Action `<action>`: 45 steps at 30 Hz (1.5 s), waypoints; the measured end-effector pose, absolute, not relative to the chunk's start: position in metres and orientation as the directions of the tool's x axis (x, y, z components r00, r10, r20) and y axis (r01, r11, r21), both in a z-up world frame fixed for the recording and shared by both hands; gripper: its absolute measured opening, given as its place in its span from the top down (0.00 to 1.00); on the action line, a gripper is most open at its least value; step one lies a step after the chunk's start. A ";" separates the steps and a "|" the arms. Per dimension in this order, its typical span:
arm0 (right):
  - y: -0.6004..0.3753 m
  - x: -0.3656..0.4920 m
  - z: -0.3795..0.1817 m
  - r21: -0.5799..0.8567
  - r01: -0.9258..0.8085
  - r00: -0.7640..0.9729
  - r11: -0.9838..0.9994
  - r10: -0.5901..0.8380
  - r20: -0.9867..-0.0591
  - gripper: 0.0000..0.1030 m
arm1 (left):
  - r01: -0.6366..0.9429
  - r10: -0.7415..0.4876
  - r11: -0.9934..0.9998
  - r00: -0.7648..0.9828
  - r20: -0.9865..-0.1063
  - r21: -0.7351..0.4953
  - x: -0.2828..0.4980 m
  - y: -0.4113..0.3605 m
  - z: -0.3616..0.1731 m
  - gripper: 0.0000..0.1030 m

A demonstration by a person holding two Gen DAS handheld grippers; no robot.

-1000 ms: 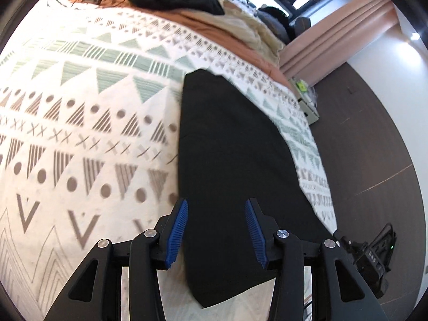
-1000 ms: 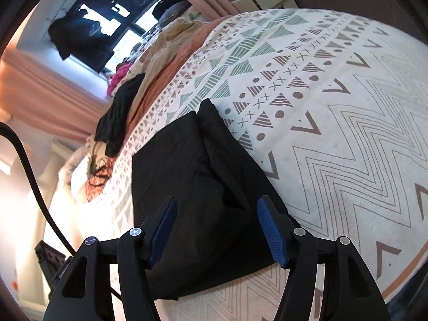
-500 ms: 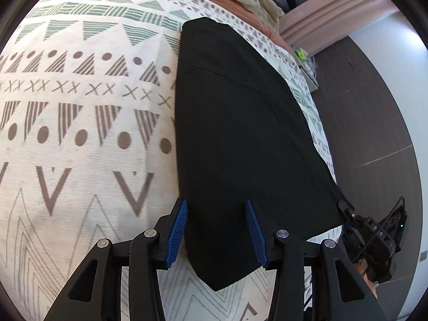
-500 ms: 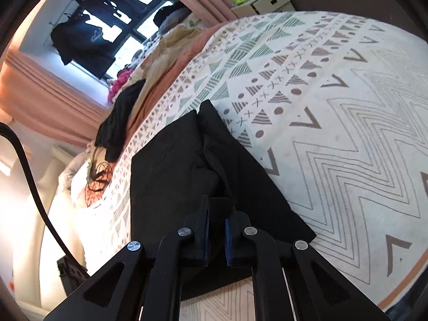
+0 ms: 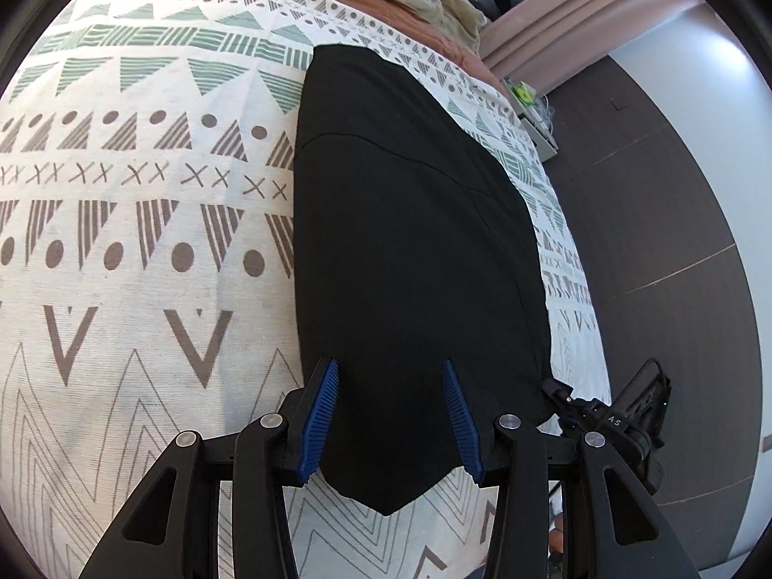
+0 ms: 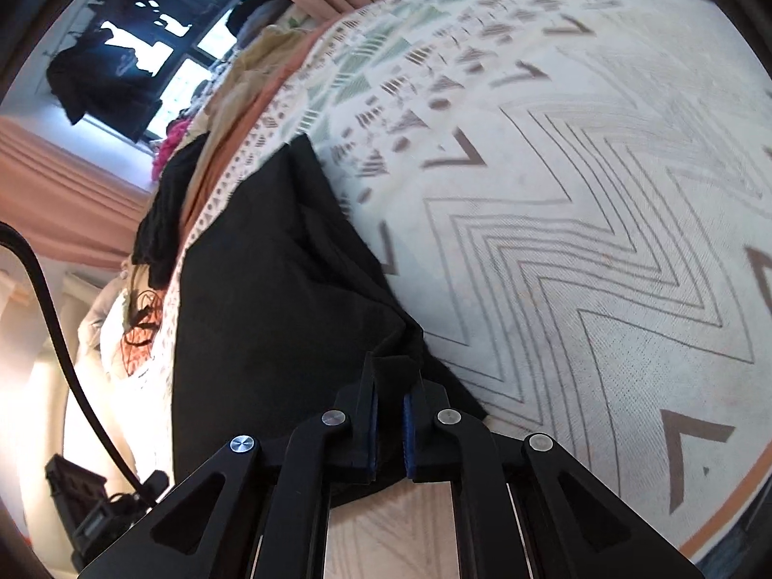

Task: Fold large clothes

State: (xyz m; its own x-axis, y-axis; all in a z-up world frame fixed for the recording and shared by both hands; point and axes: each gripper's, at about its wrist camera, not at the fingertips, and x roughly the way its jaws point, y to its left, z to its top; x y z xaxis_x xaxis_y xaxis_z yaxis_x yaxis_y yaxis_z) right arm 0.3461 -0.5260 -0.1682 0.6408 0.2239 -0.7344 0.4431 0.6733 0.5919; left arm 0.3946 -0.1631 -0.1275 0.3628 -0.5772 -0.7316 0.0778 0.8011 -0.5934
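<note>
- Left wrist view: black garment [image 5: 415, 260], folded flat, runs from frame centre to lower centre on a patterned bedspread [image 5: 144, 222]. Left gripper [image 5: 391, 415], lower centre, jaws apart, blue pads either side of the garment's near end.
- Right wrist view: right gripper [image 6: 390, 429], lower centre, jaws clamped on a bunched garment [image 6: 270, 299] edge; cloth spreads to centre left. Window [image 6: 159, 43], upper left.

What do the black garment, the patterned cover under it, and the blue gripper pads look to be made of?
Black garment: matte woven or knit cloth, probably; no sheen, faint seam lines, soft creases where the right gripper pinches it. Patterned cover: coarse woven textile, visible weave grain, printed grey and green shapes. Blue pads on the left gripper: ribbed, likely rubber or soft plastic.
</note>
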 end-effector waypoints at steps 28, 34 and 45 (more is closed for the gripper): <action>-0.522 0.407 -0.104 0.621 0.334 0.720 0.709 0.233 -0.654 0.30 | 0.010 -0.497 0.840 0.412 -0.763 -0.542 0.462 -0.148 -0.119 0.55; -0.532 0.443 -0.115 0.629 0.328 0.689 0.705 0.277 -0.670 0.30 | -0.005 -0.496 0.838 0.412 -0.764 -0.546 0.497 -0.145 -0.124 0.55; -0.548 0.503 -0.150 0.636 0.335 0.576 0.695 0.383 -0.722 0.30 | -0.019 -0.493 0.841 0.388 -0.779 -0.541 0.546 -0.150 -0.147 0.55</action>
State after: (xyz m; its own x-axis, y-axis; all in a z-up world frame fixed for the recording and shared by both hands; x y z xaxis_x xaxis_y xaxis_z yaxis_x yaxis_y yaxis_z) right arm 0.5035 -0.5480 -0.1497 0.5762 0.3834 -0.7218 0.3351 0.6947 0.6365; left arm 0.5455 -0.1497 -0.1473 0.3883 -0.4926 -0.7789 -0.0191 0.8407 -0.5412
